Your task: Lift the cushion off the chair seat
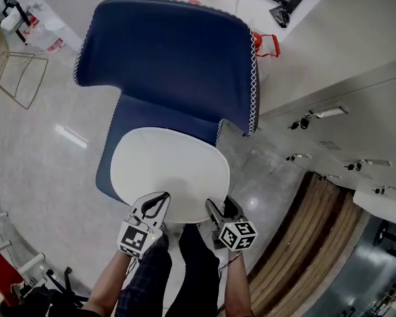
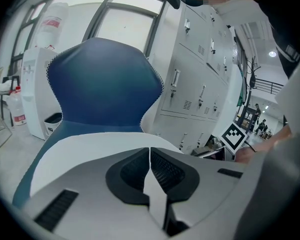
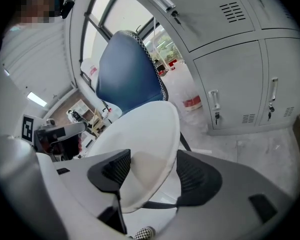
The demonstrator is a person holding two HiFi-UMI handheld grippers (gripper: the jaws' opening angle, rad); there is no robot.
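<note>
The white, rounded, thin-edged cushion [image 1: 168, 170] lies flat on the seat of the dark blue upholstered chair [image 1: 171, 58]. It covers most of the seat, and its front edge faces the person. It has not been lifted.

The right gripper [image 3: 152, 166] is at the cushion's front right rim. Its fingers are spread wide and straddle the rim, which runs slantwise between them, but neither pad presses on it, so nothing is held on this side yet.

The left gripper [image 1: 164, 197] is at the front left edge. Its fingers are closed tip to tip over the cushion top. The white showing in the narrow gap behind the tips looks like the surface below, not something pinched, so this gripper appears to be empty.

The likely next step is to close the right fingers on the rim. The main risk is a shallow bite: if only the outer lip is caught, the smooth rim could slip out when raised. A lift from the right side alone would probably make the cushion droop or swing, and its far edge could drag against the chair back. The left fingers cannot help until they open and take the edge.

Pale grey metal lockers [image 1: 343, 137] are close on the right, so a swinging cushion could knock them.
</note>
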